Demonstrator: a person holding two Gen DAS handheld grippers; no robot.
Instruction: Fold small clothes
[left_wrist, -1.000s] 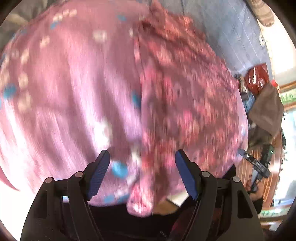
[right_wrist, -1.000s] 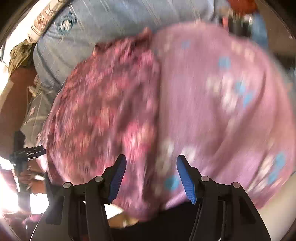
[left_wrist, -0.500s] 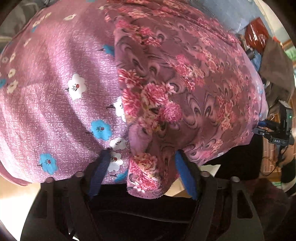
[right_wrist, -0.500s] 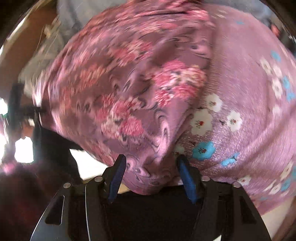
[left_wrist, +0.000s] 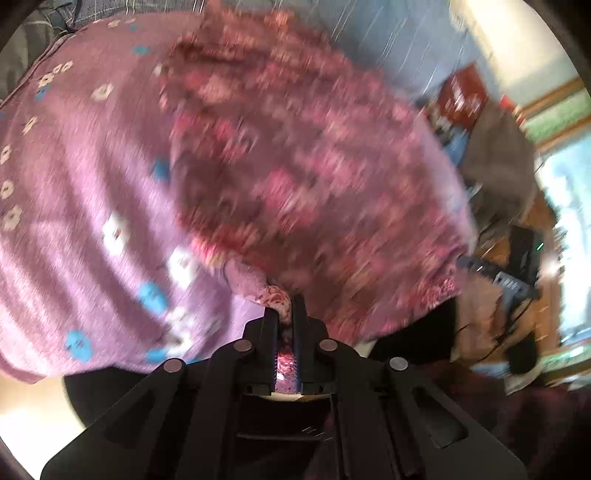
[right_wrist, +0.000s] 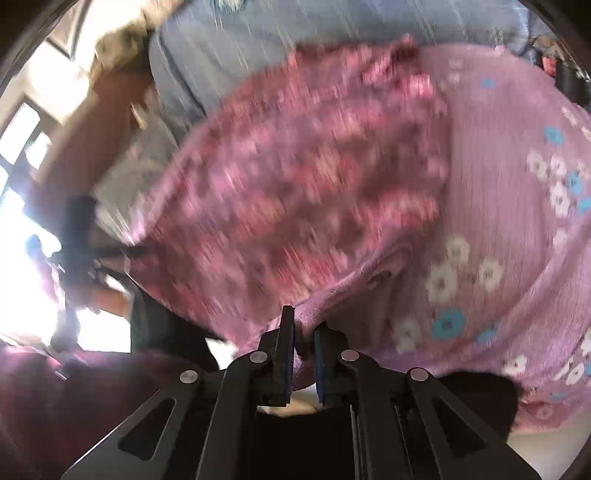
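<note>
- Blue striped sheet (left_wrist: 402, 48) shows at 12 o'clock behind everything; both views are motion-blurred.
- Floral cloth (left_wrist: 314, 177), dark pink, lies on a lilac spread (left_wrist: 85, 173) with white and blue flowers, filling the view from 12 to 2 o'clock of the left gripper (left_wrist: 285, 308).
- Left gripper is clamped on the cloth's near corner, fabric bunched between its jaws.
- Right gripper (right_wrist: 303, 328) pinches the cloth's (right_wrist: 295, 184) near edge; the cloth spreads from 10 to 12 o'clock, the spread (right_wrist: 509, 229) at 2 o'clock.
- Red packet (left_wrist: 461, 96) sits at 2 o'clock beyond the cloth.
</note>
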